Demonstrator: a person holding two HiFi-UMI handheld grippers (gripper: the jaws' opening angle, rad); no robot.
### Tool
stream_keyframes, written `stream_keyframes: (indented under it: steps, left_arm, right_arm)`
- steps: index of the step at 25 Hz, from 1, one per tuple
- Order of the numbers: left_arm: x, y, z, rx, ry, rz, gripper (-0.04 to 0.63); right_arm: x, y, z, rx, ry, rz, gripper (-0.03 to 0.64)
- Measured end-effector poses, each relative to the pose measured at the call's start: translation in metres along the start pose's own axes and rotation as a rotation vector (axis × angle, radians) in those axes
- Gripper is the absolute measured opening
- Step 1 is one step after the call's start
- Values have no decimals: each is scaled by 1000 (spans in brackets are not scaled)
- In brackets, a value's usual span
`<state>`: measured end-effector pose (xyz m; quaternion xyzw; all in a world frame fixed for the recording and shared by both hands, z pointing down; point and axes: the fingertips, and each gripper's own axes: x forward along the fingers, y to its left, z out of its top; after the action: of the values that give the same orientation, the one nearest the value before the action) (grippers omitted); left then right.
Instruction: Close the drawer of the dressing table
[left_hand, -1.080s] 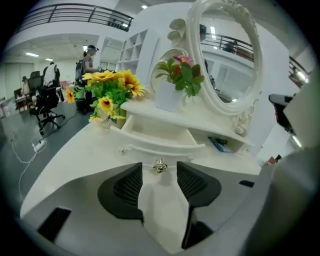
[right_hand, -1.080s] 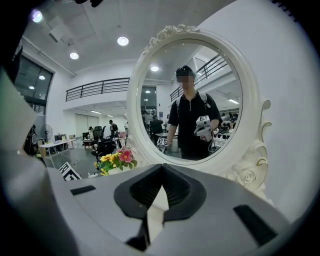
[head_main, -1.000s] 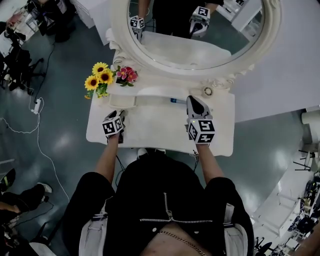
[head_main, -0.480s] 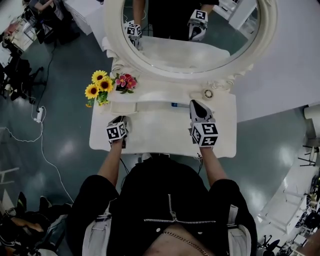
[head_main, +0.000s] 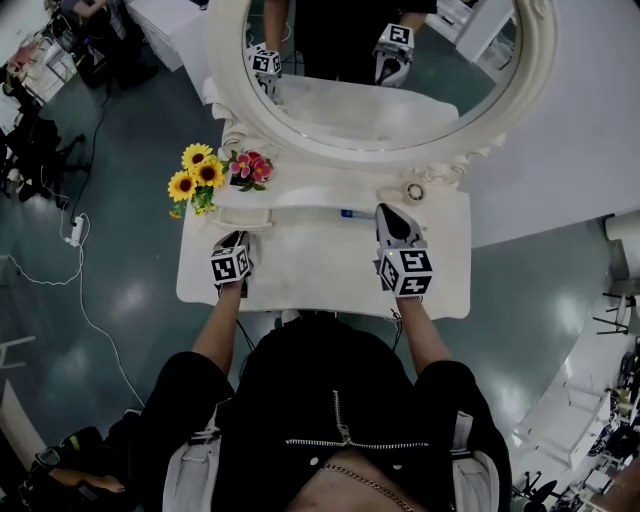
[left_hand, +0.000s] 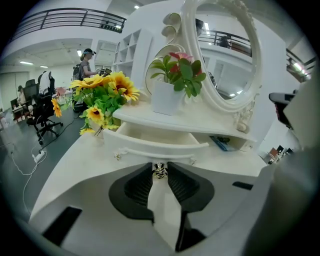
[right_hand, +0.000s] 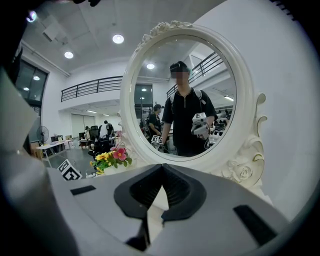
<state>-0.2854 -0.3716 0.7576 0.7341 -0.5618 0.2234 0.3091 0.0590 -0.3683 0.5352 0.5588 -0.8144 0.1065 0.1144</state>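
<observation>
— Left gripper view first: what stood between the jaws?

— The small silver knob (left_hand: 160, 173) of the white drawer with a curved front (left_hand: 150, 146). The jaws of the left gripper (left_hand: 160, 166) had just been closing, and the two black ribbed pads pressed on that knob, one from each side.

— And where was the drawer?

— It was pulled out, open, from under the low shelf (left_hand: 200, 127) on the left part of the white dressing table (head_main: 320, 265). On the shelf above it stood a white pot with pink flowers and green leaves (left_hand: 175, 75). Just beside the pot, to the left, was a bunch of yellow sunflowers (left_hand: 102, 95).

— What did the right gripper (right_hand: 161, 168) do?

— Its jaws were together, tip against tip. In the head view it was over the right half of the table top, well apart from the drawer. Whether it touched the top, I could not tell. It pointed toward the large oval mirror with the carved white frame (right_hand: 129, 100).

— Anything more?

— A flat blue thing (left_hand: 225, 144) lay under the shelf, to the right of the drawer. What it was, I could not tell. The mirror reflected the person (right_hand: 187, 120) with both grippers.
</observation>
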Motion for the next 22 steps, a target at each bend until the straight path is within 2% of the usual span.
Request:
stream_keyframes:
  steps: [22]
  left_arm:
    - [26, 8, 18, 14, 29, -5, 106]
  right_arm:
    - [0, -11, 1, 7, 8, -43, 6]
